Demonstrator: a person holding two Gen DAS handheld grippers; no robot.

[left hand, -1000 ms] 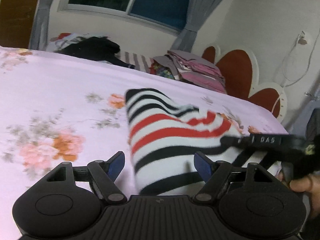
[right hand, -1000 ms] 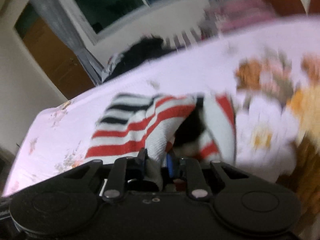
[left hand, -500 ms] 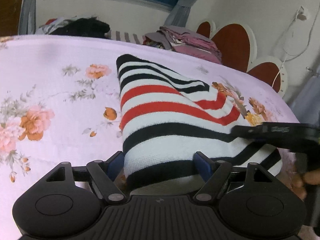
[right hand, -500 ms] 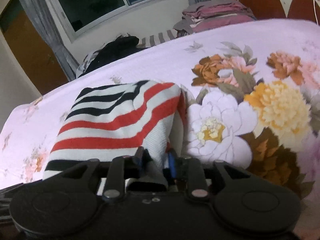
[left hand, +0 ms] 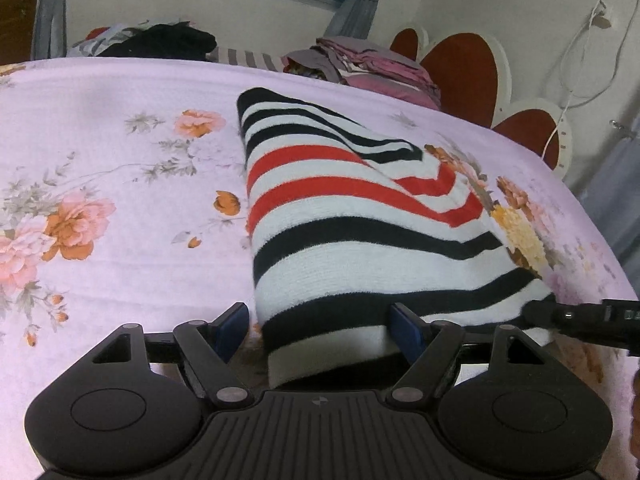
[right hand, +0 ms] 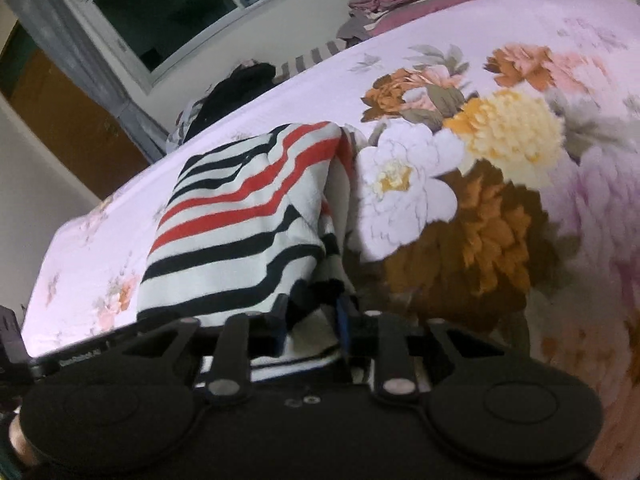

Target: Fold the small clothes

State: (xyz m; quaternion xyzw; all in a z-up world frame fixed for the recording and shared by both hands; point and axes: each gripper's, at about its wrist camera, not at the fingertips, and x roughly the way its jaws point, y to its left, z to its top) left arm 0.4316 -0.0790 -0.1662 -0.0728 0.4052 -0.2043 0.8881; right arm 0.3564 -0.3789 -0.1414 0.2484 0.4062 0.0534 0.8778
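A small knit garment with white, black and red stripes lies folded on the pink floral bedsheet. My left gripper stands open and low over its near hem, with the cloth lying between the blue pads, which do not press it. The right gripper holds a bunched corner of the striped garment between its blue pads, its jaws closing on it. In the left wrist view the right gripper shows at the garment's near right corner.
A stack of folded pink and grey clothes and a dark heap of clothing lie at the far side of the bed. A red and white headboard stands to the right. Part of a hand shows at the right edge.
The right gripper has drawn its corner of the striped garment toward the near side of the bed and rolled. The left gripper has sunk closer to the near hem. The garment lies flatter.
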